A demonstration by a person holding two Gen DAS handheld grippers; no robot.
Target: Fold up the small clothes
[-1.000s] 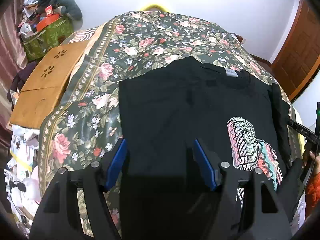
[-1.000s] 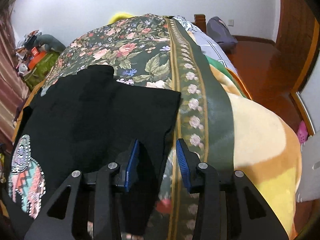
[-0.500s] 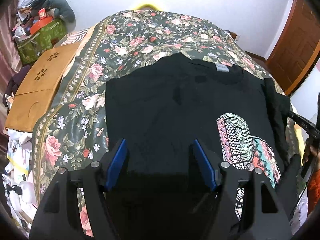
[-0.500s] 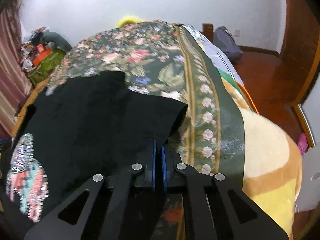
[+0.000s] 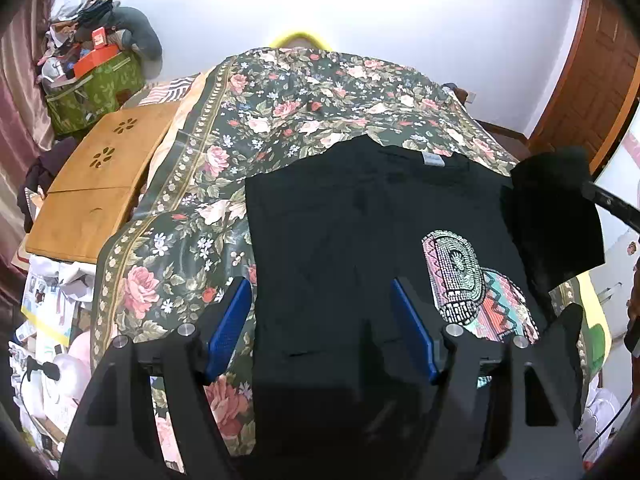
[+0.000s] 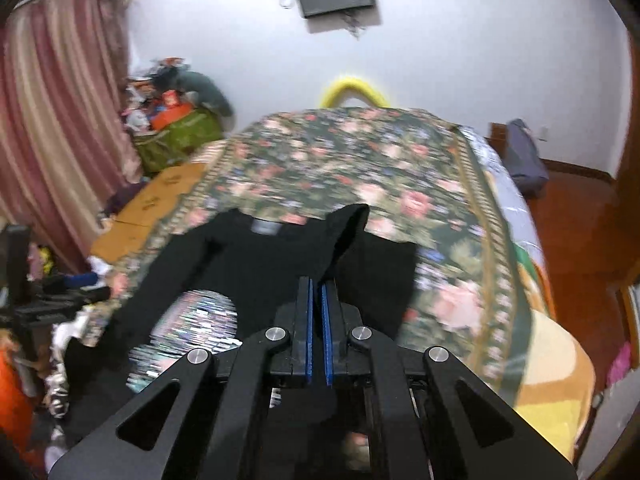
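Observation:
A black T-shirt [image 5: 360, 224] with a pink and teal print [image 5: 472, 280] lies flat on the floral bedspread [image 5: 280, 120]. My left gripper [image 5: 322, 328] is open above the shirt's lower left part, touching nothing. My right gripper [image 6: 316, 292] is shut on the shirt's right sleeve [image 6: 348, 228] and holds it lifted over the shirt body. That lifted sleeve [image 5: 556, 216] also shows at the right of the left wrist view. The print [image 6: 188, 332] shows blurred in the right wrist view.
A wooden lap table [image 5: 92, 188] lies at the bed's left edge. A green bag [image 5: 92, 92] of clutter stands in the far left corner. A wooden door [image 5: 592, 80] is at the right. Loose items [image 5: 44, 328] lie on the floor left of the bed.
My right gripper closed on the shirt's right sleeve and lifted it up and left over the shirt. My left gripper stayed open and drew back a little.

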